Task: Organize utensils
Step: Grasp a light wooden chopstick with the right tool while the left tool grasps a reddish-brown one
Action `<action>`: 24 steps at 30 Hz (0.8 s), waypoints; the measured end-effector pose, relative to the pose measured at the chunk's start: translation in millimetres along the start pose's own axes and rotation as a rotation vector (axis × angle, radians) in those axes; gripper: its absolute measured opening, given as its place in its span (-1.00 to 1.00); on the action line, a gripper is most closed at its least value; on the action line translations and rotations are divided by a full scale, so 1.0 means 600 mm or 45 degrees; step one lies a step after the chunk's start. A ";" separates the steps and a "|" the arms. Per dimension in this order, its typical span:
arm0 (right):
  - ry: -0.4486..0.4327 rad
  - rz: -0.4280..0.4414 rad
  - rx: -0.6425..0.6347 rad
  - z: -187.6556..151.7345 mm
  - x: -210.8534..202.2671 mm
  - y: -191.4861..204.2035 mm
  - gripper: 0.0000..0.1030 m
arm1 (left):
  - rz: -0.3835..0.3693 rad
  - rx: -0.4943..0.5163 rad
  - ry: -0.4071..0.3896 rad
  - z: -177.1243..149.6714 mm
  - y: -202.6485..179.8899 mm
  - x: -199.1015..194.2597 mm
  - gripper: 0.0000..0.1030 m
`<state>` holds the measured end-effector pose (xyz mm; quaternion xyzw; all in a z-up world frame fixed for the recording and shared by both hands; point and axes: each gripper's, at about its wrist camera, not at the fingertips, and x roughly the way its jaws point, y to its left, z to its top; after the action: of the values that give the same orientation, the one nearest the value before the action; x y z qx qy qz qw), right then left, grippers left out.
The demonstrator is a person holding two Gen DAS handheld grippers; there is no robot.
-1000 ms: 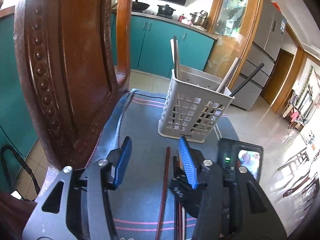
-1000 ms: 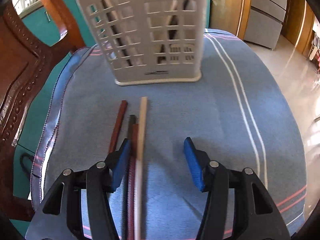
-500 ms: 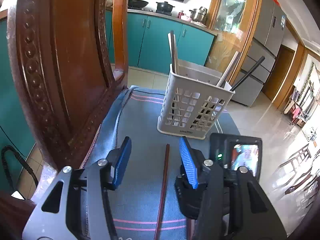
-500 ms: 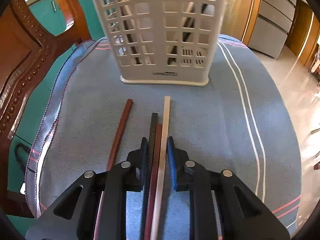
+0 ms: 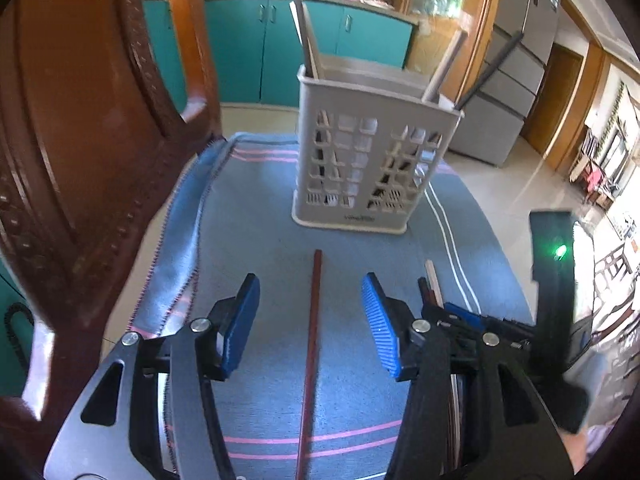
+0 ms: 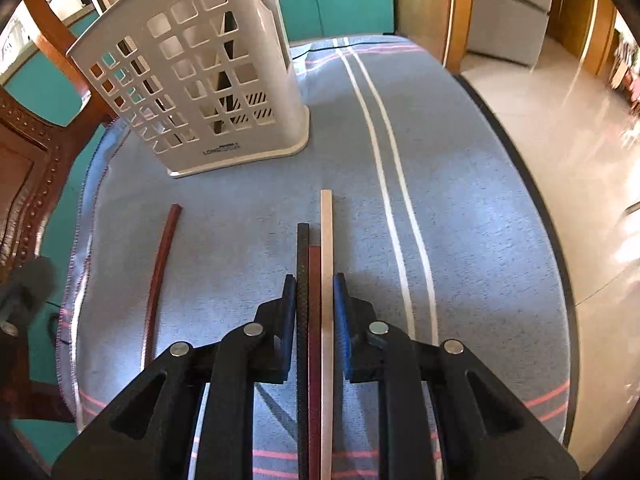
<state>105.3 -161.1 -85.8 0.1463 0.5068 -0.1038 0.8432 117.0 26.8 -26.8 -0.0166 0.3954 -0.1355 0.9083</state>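
Note:
A lone red-brown chopstick (image 5: 312,340) lies on the blue cloth (image 5: 260,208), pointing at the white slotted utensil holder (image 5: 372,160). My left gripper (image 5: 310,284) straddles this chopstick; its jaws are opening and neither pad touches it. To its right, my right gripper (image 6: 315,280) is shut on a bundle of three chopsticks held side by side: a black one (image 6: 303,240), a red-brown one (image 6: 315,256) and a beige one (image 6: 326,220). The holder (image 6: 200,80) stands beyond them with several chopsticks inside. The lone chopstick (image 6: 162,264) lies left of the bundle.
A carved dark wooden chair back (image 5: 80,120) rises close on the left of the cloth. The cloth's rounded edge (image 6: 560,280) drops to a shiny tiled floor on the right. Teal cabinets (image 5: 248,40) and a fridge (image 5: 516,60) stand far behind.
My right gripper closed from wide open onto the three chopsticks and shifted, so the holder now sits to its left. My left gripper moved lower and centred over the lone red-brown chopstick.

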 end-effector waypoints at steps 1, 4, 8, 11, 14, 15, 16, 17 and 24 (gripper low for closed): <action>0.019 0.026 -0.005 0.005 0.002 -0.003 -0.62 | 0.009 0.002 0.012 -0.001 0.001 0.006 0.05; 0.070 0.061 -0.027 0.024 0.018 0.008 -0.58 | 0.033 -0.016 0.029 -0.002 0.011 0.018 0.08; 0.108 0.044 -0.108 0.038 0.023 0.026 -0.53 | 0.043 -0.071 0.059 -0.003 0.032 0.028 0.09; 0.100 0.051 -0.157 0.038 0.024 0.037 -0.45 | 0.053 -0.085 0.073 -0.006 0.037 0.034 0.10; 0.068 0.058 -0.158 0.031 0.023 0.038 -0.44 | 0.069 -0.073 0.087 -0.008 0.035 0.043 0.10; 0.060 0.054 -0.159 0.030 0.022 0.039 -0.44 | 0.072 -0.069 0.092 -0.009 0.034 0.045 0.10; 0.056 0.050 -0.162 0.029 0.023 0.041 -0.45 | 0.076 -0.065 0.098 -0.009 0.032 0.049 0.11; 0.048 0.040 -0.165 0.027 0.021 0.043 -0.53 | 0.078 -0.062 0.103 -0.010 0.032 0.052 0.11; 0.059 0.101 -0.043 0.022 0.016 0.020 -0.62 | 0.084 -0.103 0.104 -0.003 0.057 0.056 0.13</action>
<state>124.4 -154.5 -86.9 0.1546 0.5216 -0.0582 0.8370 145.3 51.4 -56.7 -0.0346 0.4378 -0.0898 0.8939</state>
